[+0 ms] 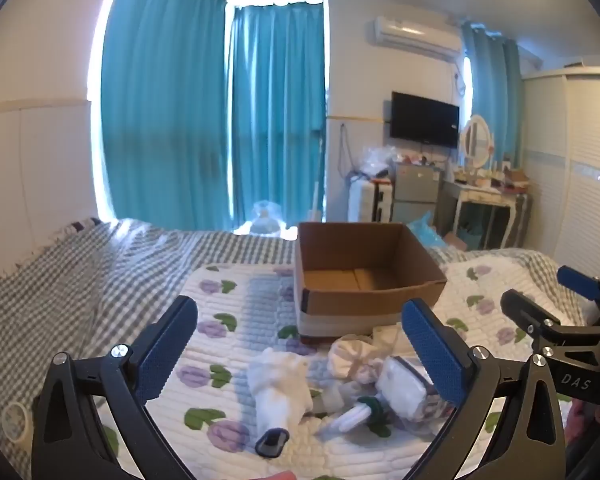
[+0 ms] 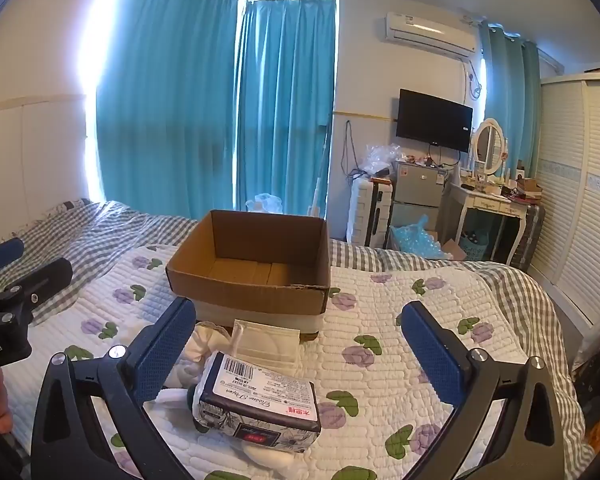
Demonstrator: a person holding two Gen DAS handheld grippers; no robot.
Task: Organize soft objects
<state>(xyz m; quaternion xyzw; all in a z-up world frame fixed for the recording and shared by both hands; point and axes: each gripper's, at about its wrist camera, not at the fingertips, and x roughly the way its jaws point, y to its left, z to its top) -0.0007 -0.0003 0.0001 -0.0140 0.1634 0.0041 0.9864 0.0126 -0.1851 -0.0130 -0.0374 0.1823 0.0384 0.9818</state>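
Both my left gripper (image 1: pixel 300 344) and right gripper (image 2: pixel 298 340) stand released, holding nothing. The tissue pack (image 2: pixel 260 404) lies between my right jaws, overlapping the white sock (image 1: pixel 278 394). Closing low risks snagging both and missing the cardboard box (image 2: pixel 256 292) ahead.

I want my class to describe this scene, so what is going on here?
A person holds the left gripper and the right gripper, both open and empty, above a bed. Soft items lie on the floral quilt: a tissue pack, a rolled white cloth and a packaged mask. The cardboard box behind them is empty.
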